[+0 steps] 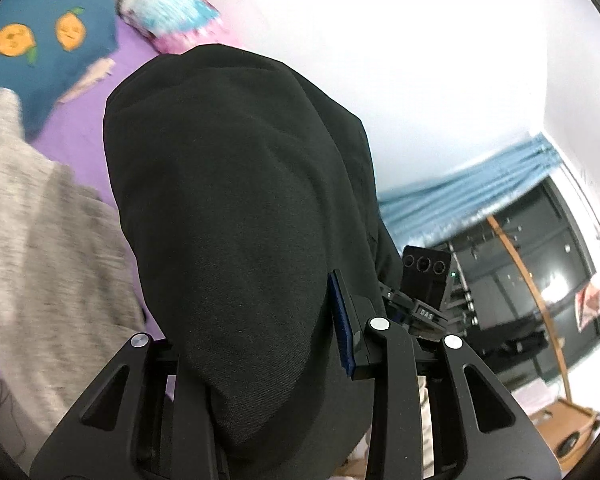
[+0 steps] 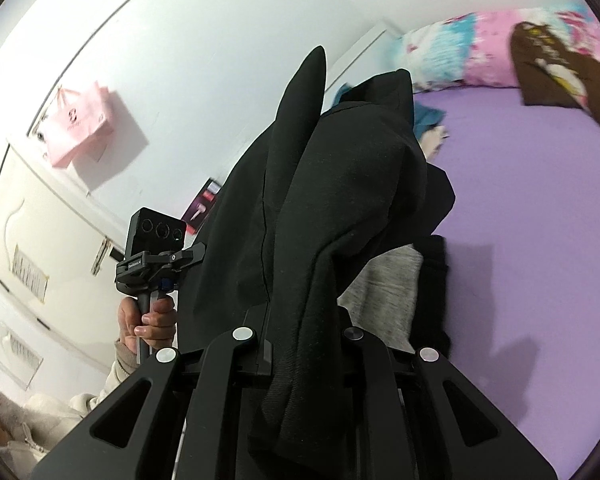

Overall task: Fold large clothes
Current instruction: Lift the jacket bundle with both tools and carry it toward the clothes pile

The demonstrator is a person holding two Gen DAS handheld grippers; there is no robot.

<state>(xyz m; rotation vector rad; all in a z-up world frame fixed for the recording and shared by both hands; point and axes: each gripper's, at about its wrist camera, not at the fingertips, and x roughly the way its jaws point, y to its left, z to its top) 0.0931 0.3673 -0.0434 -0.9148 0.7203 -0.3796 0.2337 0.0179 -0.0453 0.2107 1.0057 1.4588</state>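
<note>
Both black two-finger grippers, left [image 1: 260,344] and right [image 2: 300,340], clamp a large black fabric garment [image 1: 236,200]. It hangs above a purple bedsheet [image 2: 532,208] beside grey knitwear [image 1: 32,220].

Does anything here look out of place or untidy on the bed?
Yes. A grey garment lies crumpled on the purple sheet, not folded. The black garment hangs bunched from both grippers, the left gripper and the right gripper, instead of spread flat. Nothing looks torn or spilled.
</note>
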